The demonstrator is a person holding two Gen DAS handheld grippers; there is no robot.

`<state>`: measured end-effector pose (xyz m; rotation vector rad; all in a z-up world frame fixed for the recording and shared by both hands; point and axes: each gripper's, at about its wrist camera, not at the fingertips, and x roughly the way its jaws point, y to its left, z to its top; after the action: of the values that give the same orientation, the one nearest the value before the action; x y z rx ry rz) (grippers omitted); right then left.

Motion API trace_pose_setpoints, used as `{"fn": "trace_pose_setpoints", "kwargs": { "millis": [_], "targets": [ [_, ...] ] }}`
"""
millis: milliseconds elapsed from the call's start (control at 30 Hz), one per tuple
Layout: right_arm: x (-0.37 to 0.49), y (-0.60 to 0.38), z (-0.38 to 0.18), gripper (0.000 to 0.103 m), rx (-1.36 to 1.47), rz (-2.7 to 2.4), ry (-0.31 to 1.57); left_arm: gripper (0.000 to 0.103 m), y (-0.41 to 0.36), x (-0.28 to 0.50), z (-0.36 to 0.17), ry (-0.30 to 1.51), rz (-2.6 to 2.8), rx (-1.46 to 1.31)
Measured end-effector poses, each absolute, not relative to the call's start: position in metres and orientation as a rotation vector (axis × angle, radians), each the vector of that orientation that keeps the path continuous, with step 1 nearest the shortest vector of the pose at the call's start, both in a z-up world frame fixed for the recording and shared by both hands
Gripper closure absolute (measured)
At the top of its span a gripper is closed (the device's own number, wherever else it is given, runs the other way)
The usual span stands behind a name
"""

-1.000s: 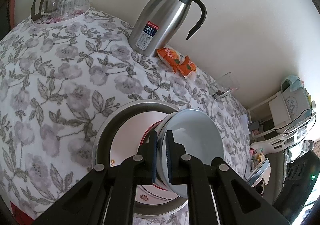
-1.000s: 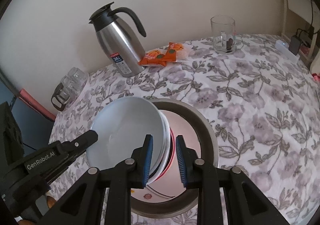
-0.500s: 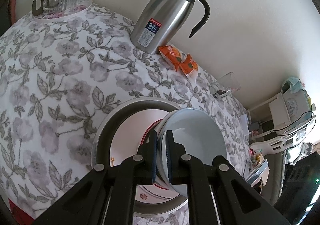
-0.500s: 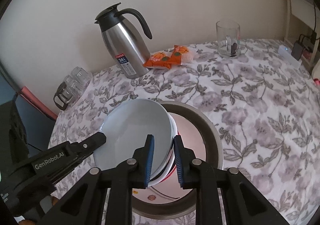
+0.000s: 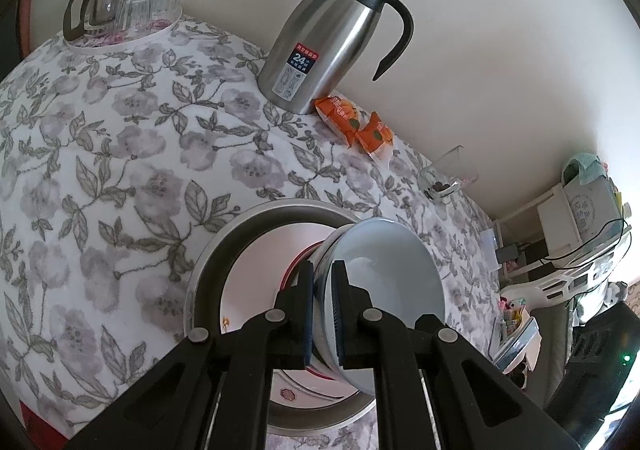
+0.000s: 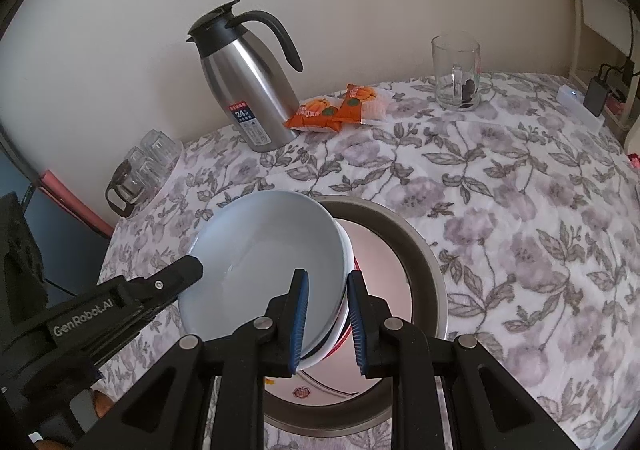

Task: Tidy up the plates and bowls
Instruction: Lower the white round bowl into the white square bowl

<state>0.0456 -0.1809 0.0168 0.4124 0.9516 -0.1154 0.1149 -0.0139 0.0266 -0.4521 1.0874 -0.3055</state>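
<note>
Left gripper [image 5: 323,310] is clamped on the bowl stack's [image 6: 264,266] rim at 9 o'clock, right gripper [image 6: 327,324] at 3; stack is held tilted over the plate [image 5: 264,270] in the metal basin [image 6: 424,270] on the bench [image 6: 520,189]. Setting down is left.

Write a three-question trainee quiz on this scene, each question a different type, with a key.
1. True or false: the left gripper is shut on the rim of the blue bowl.
2. The snack packets lie between the steel jug and which item? A. the glass mug B. the steel pan C. the tumblers
3. Fill in: the bowl stack is tilted above a plate that lies inside the ____.

Key: 1. True. 2. A. 3. Steel pan.
</note>
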Motion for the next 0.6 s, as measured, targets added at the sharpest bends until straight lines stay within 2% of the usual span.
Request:
{"fn": "trace_pose_setpoints", "kwargs": {
  "millis": [467,533,600],
  "targets": [
    [0.040,-0.183,0.027,0.081,0.380,-0.130,0.938,0.093,-0.012,0.107,0.043,1.057,-0.324,-0.428],
    [0.039,-0.182,0.030,0.079,0.368,-0.134,0.932,0.086,-0.012,0.105,0.049,1.038,-0.313,-0.395],
    [0.038,-0.182,0.031,0.072,0.355,-0.143,0.930,0.061,-0.010,0.104,0.053,1.020,-0.276,-0.355]
  ]
}}
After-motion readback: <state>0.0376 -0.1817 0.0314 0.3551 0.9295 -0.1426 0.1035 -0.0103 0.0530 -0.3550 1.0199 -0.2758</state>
